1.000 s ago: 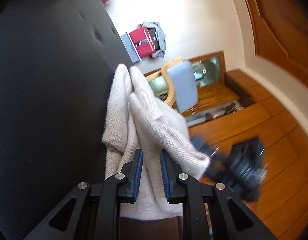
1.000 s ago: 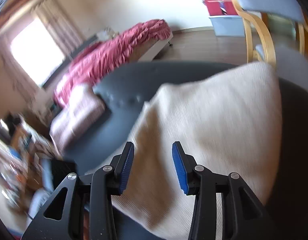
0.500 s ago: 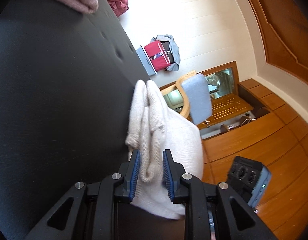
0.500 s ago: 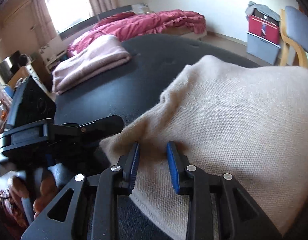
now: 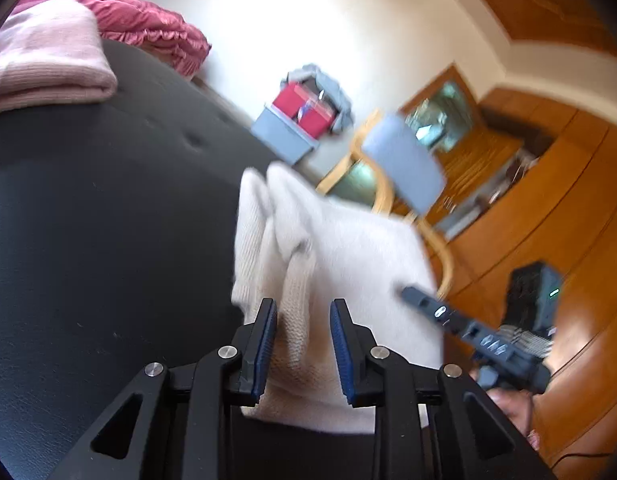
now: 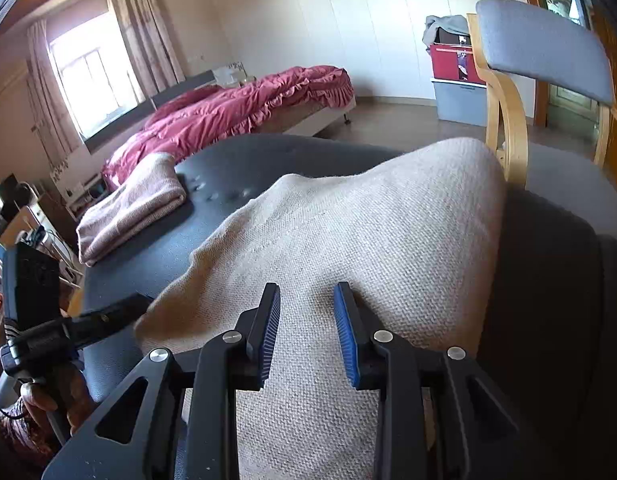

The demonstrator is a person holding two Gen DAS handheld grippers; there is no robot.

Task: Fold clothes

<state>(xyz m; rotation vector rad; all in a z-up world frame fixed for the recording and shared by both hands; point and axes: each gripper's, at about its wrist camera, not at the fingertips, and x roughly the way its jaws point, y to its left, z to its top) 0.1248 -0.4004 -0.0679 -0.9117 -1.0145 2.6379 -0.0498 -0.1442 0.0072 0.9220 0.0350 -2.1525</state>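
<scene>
My left gripper [image 5: 302, 344] is opening around the folded cream knit sweater [image 6: 348, 232]; my right gripper [image 6: 306, 332] hangs released above it.

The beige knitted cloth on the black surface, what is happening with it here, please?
A person is folding clothes with a gripper in each hand. The beige knitted garment lies folded on the black padded surface. The left gripper is opening, with a fold of the knit between its blue pads but not pinched. The right gripper sits over the garment, jaws apart, gripping nothing. A pink folded garment already rests further back.
</scene>
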